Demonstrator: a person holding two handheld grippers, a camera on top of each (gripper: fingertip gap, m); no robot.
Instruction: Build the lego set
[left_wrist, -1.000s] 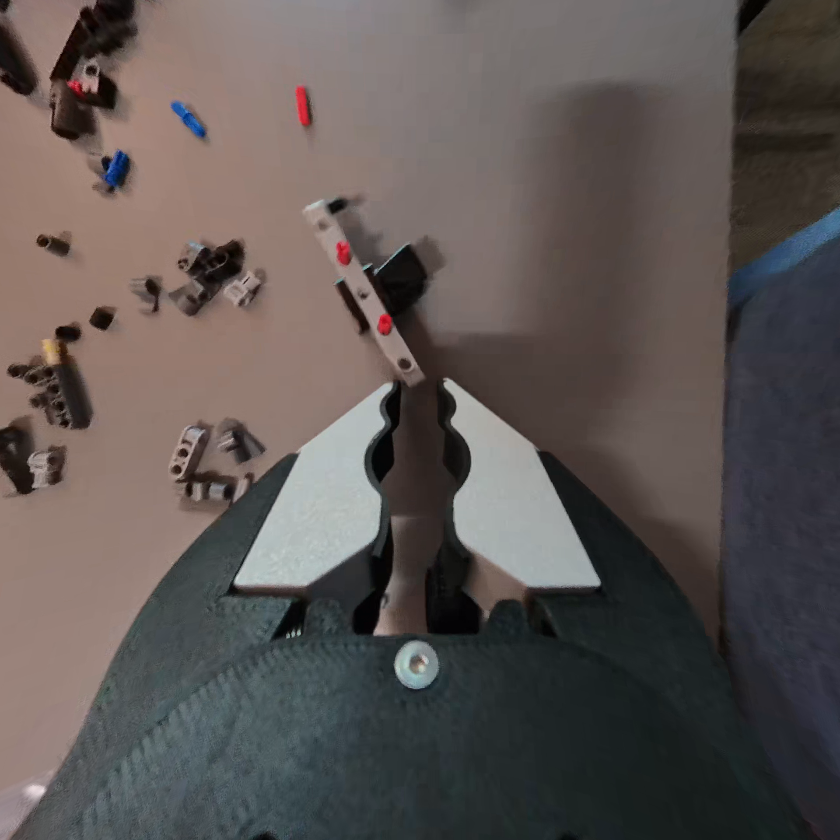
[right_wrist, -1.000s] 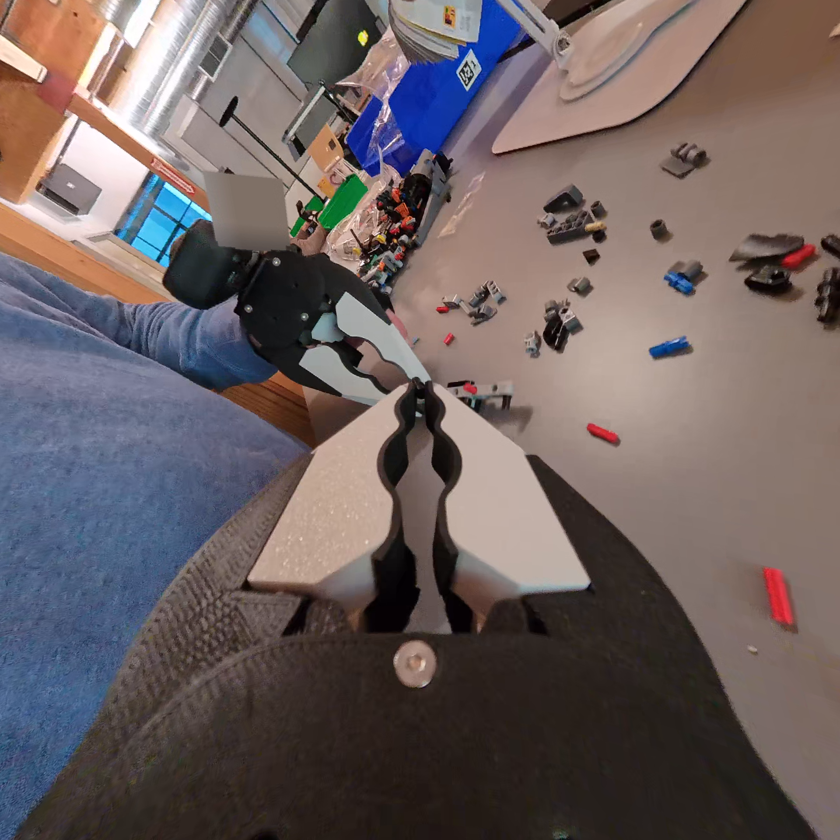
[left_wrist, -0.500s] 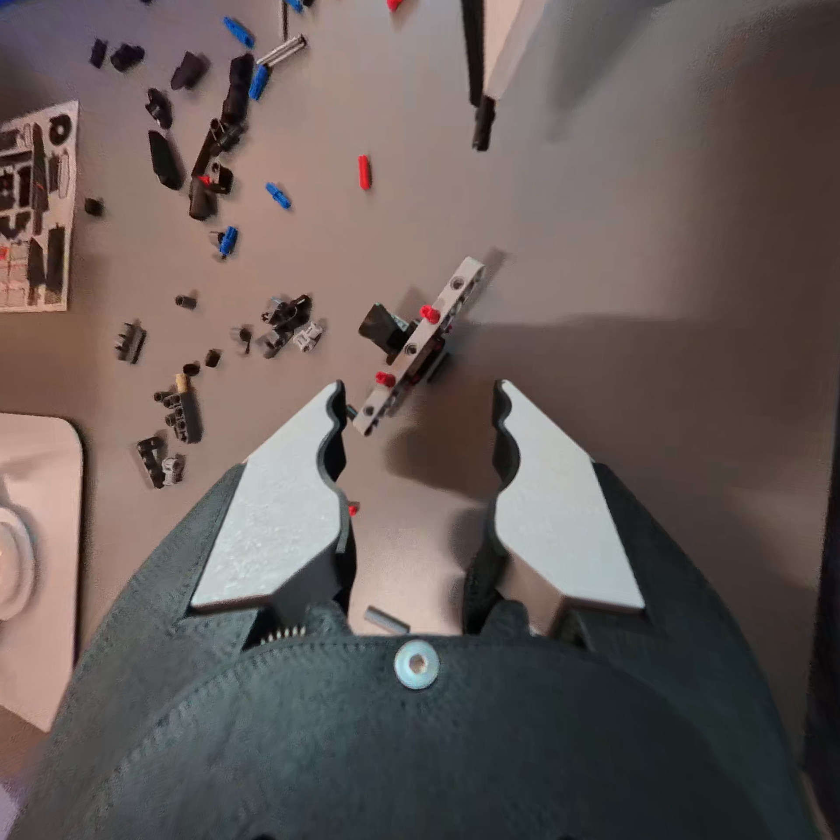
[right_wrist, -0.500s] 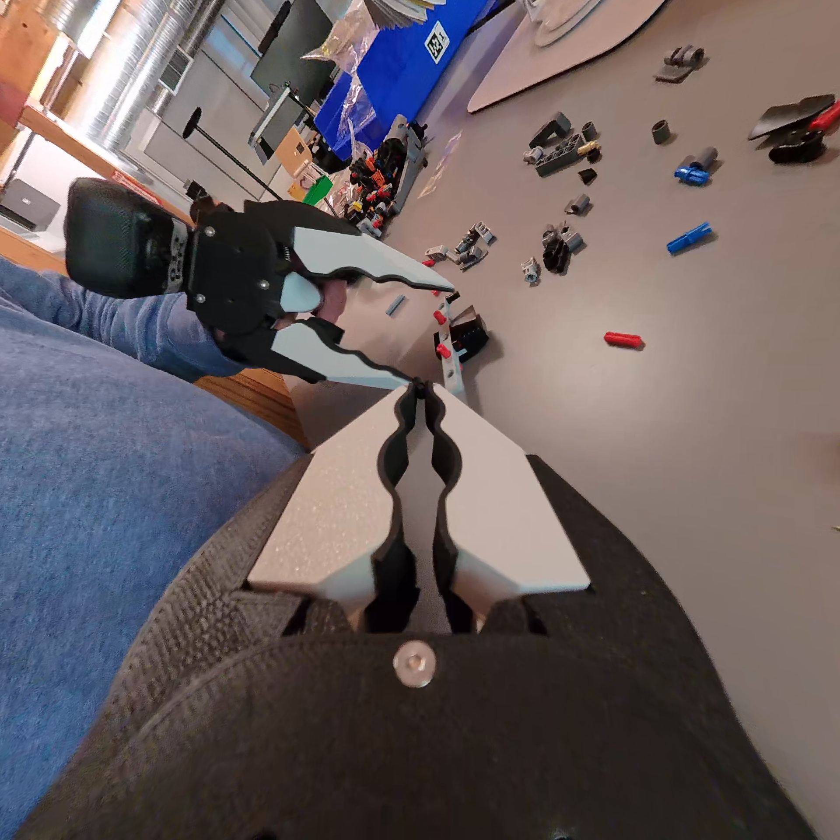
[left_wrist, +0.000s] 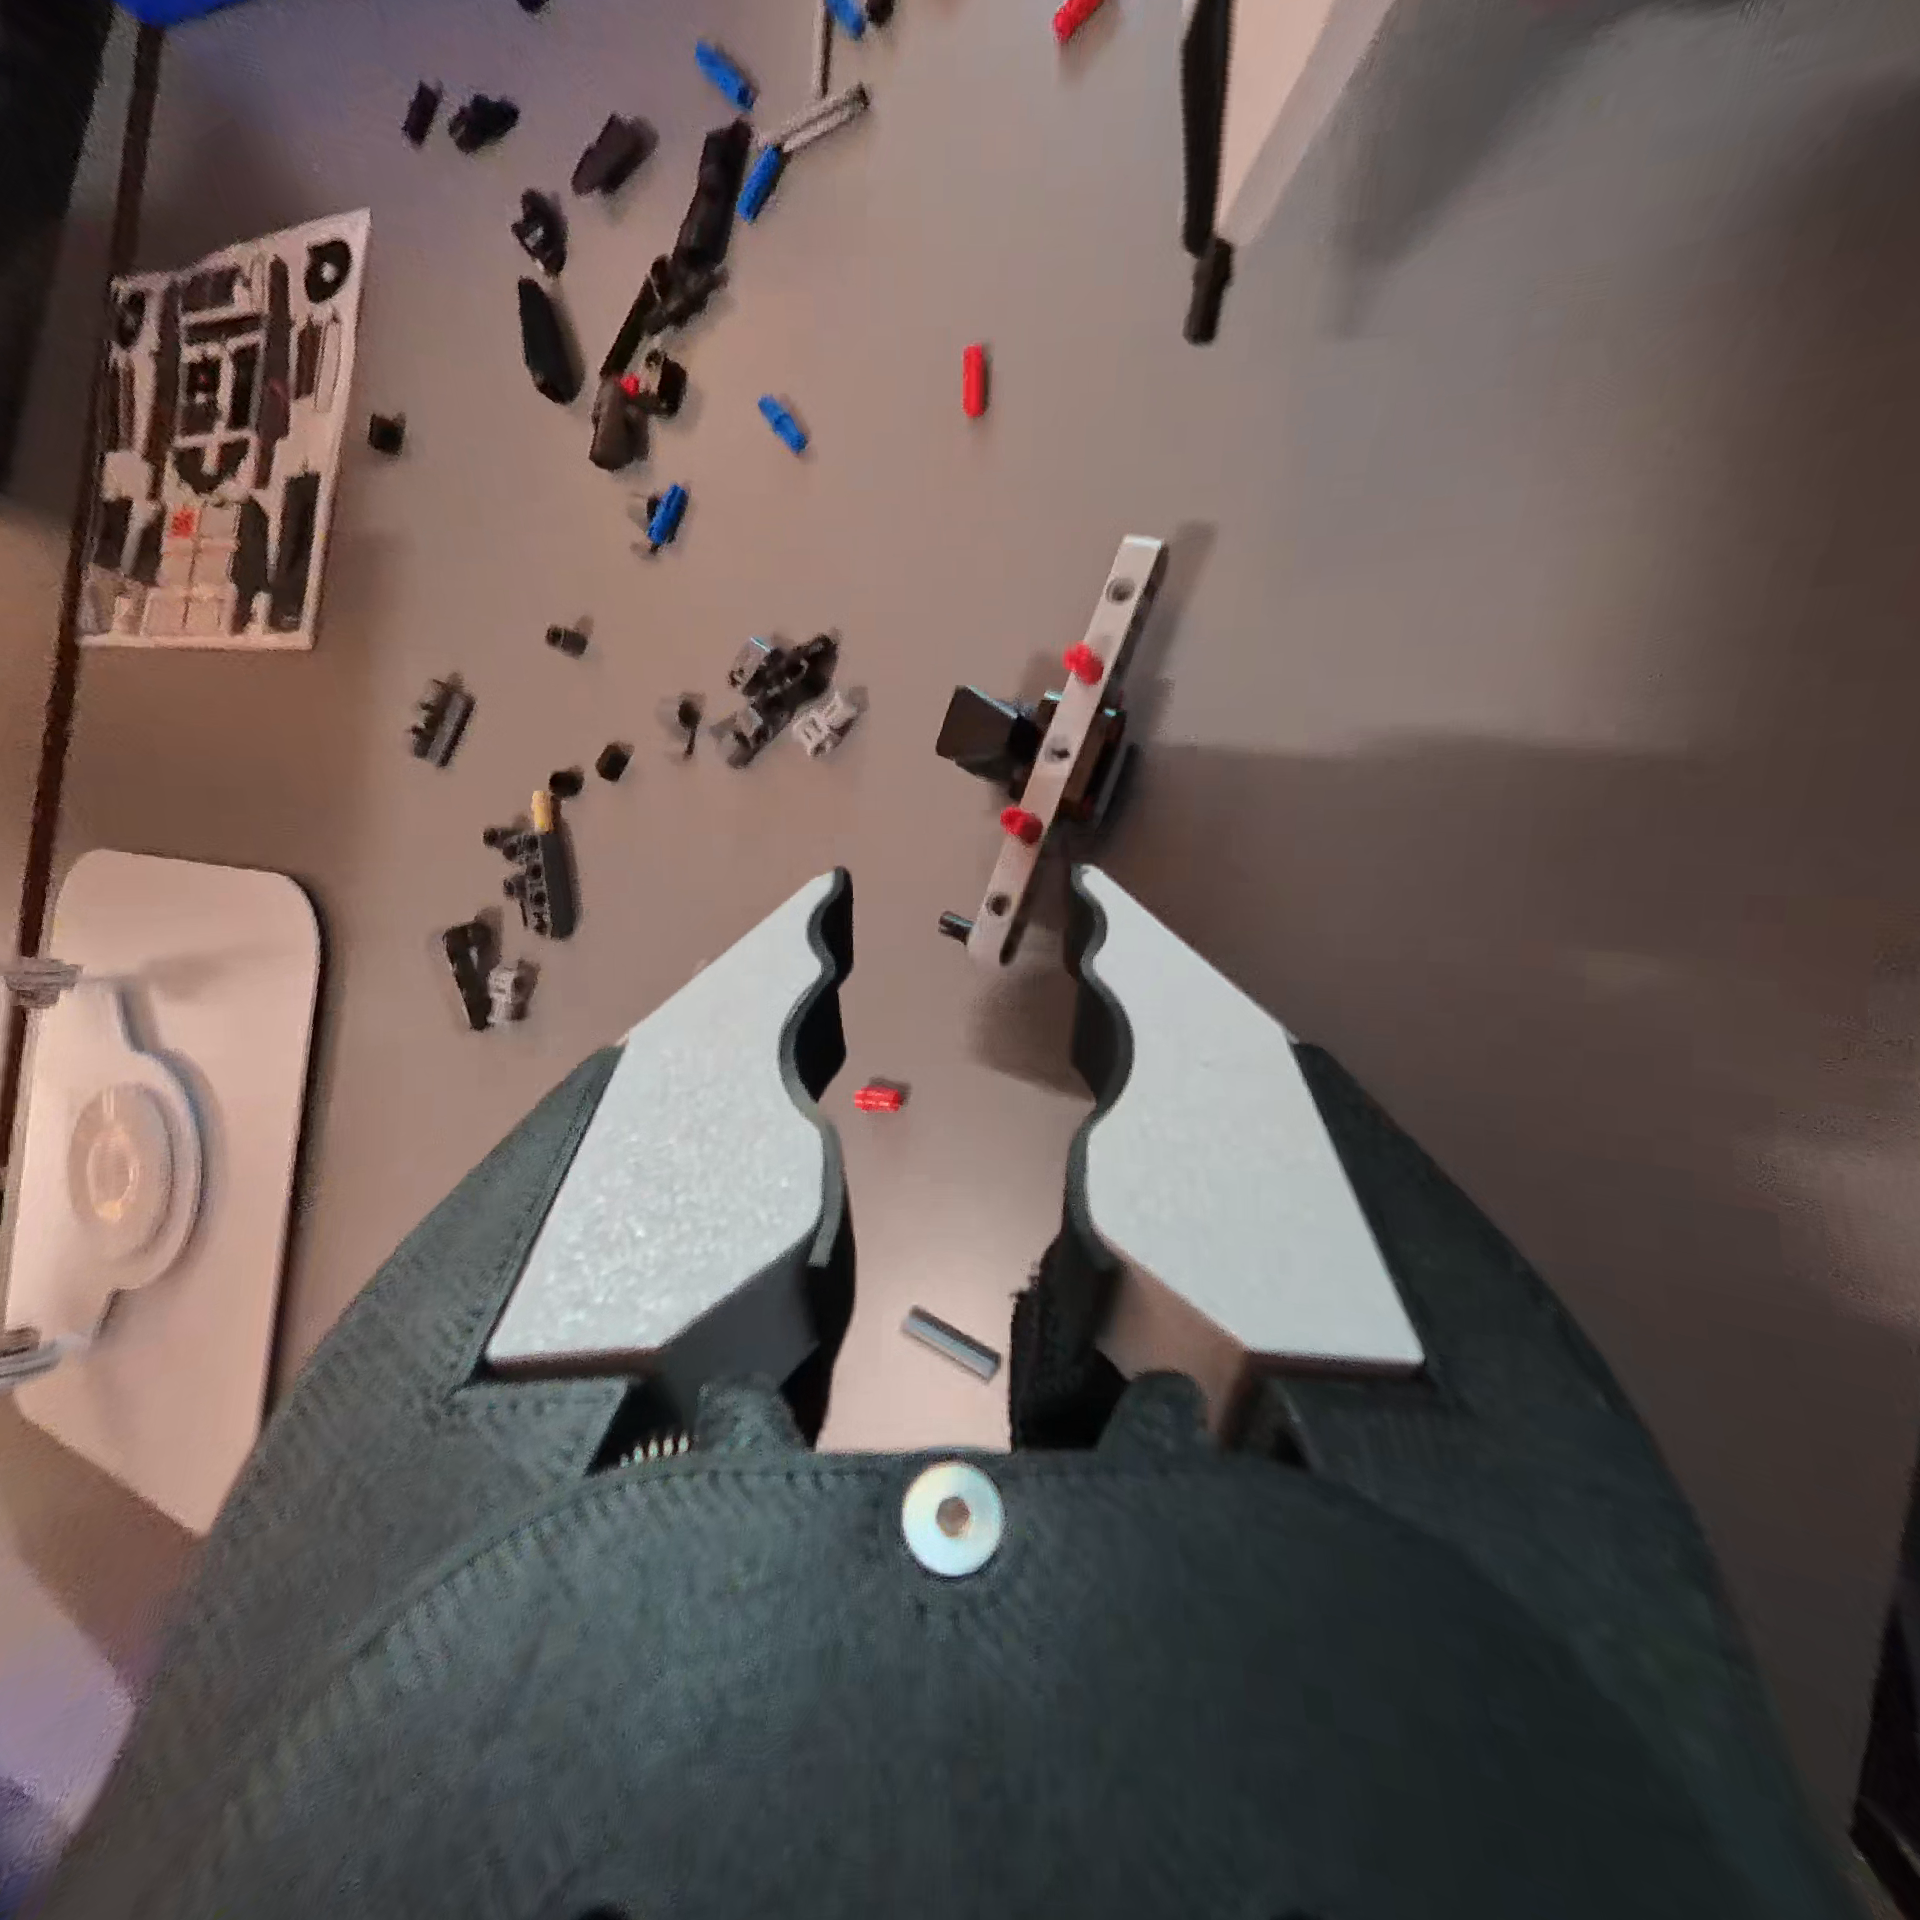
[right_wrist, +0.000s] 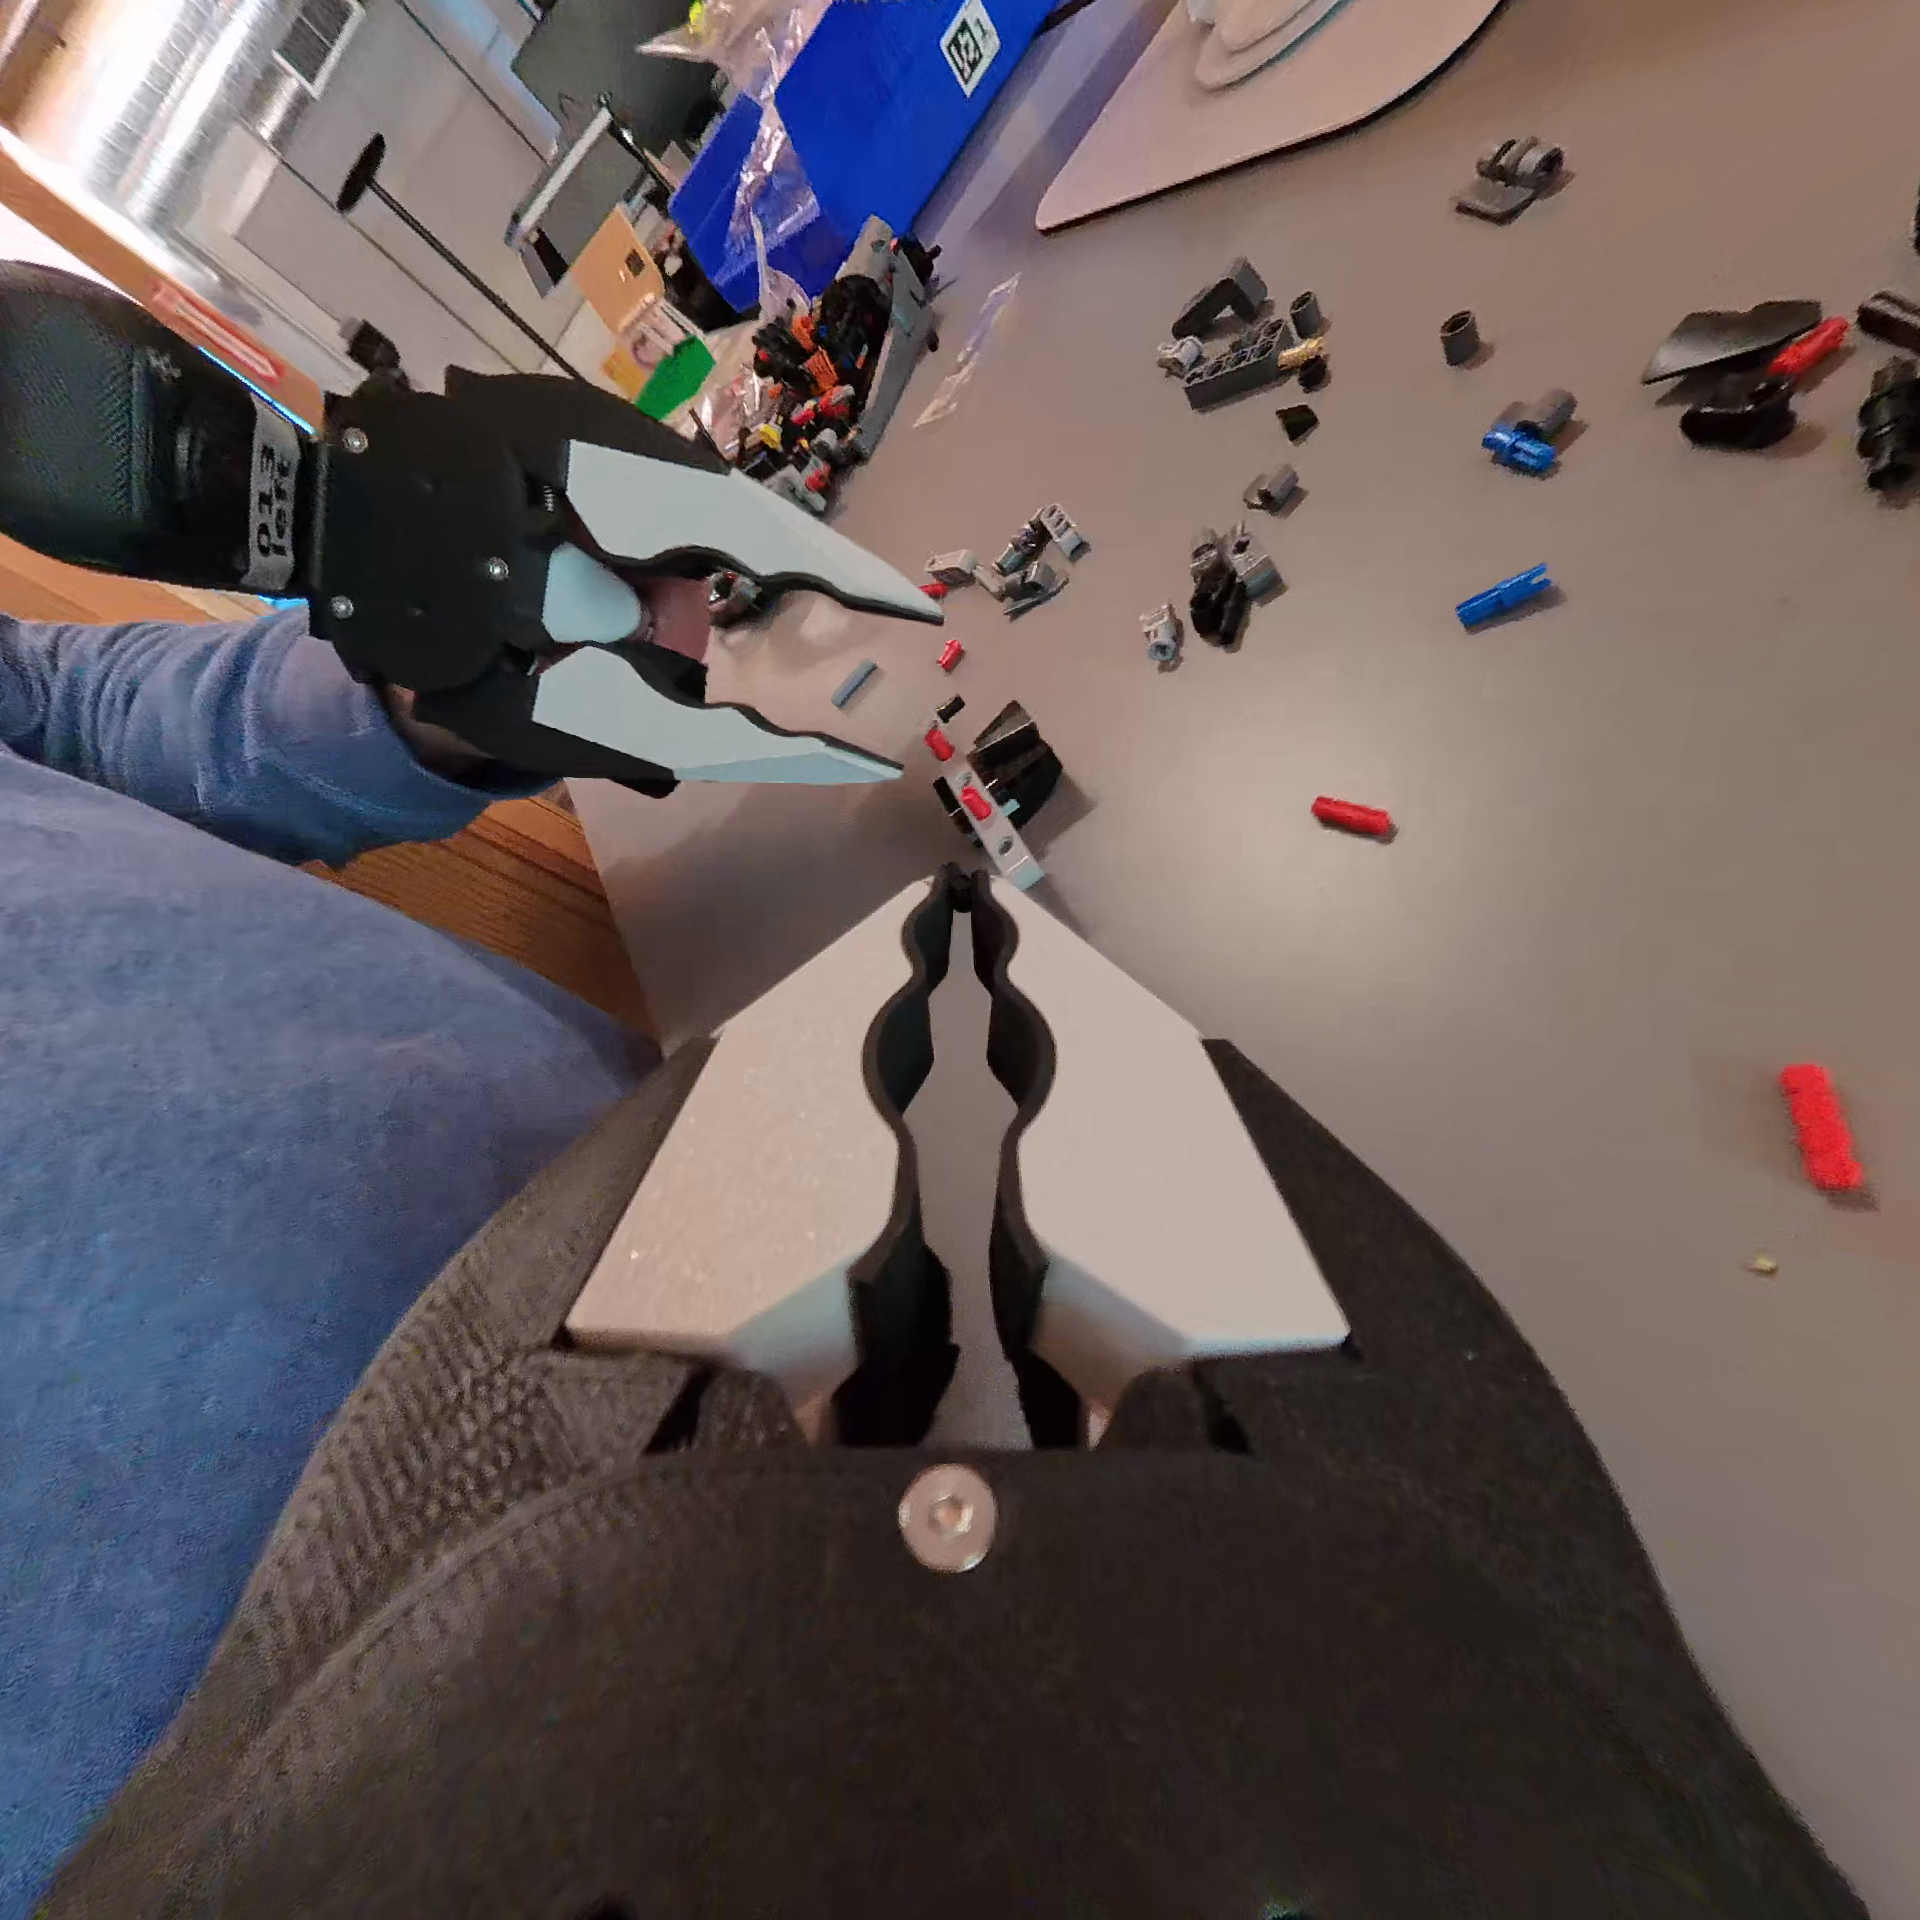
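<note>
The left gripper (left_wrist: 961, 914) hovers above the grey bench (left_wrist: 1455, 623) with its jaws spread wide and empty. The partly built assembly, a light grey holed beam with red pins and a black block (left_wrist: 1060, 748), lies on the bench at frame centre, its near end between the fingertips. The right gripper (right_wrist: 961, 883) is pinched on a small black pin. A printed sticker sheet (left_wrist: 223, 431) lies upper left; a label on the blue bin (right_wrist: 883, 114) is present.
</note>
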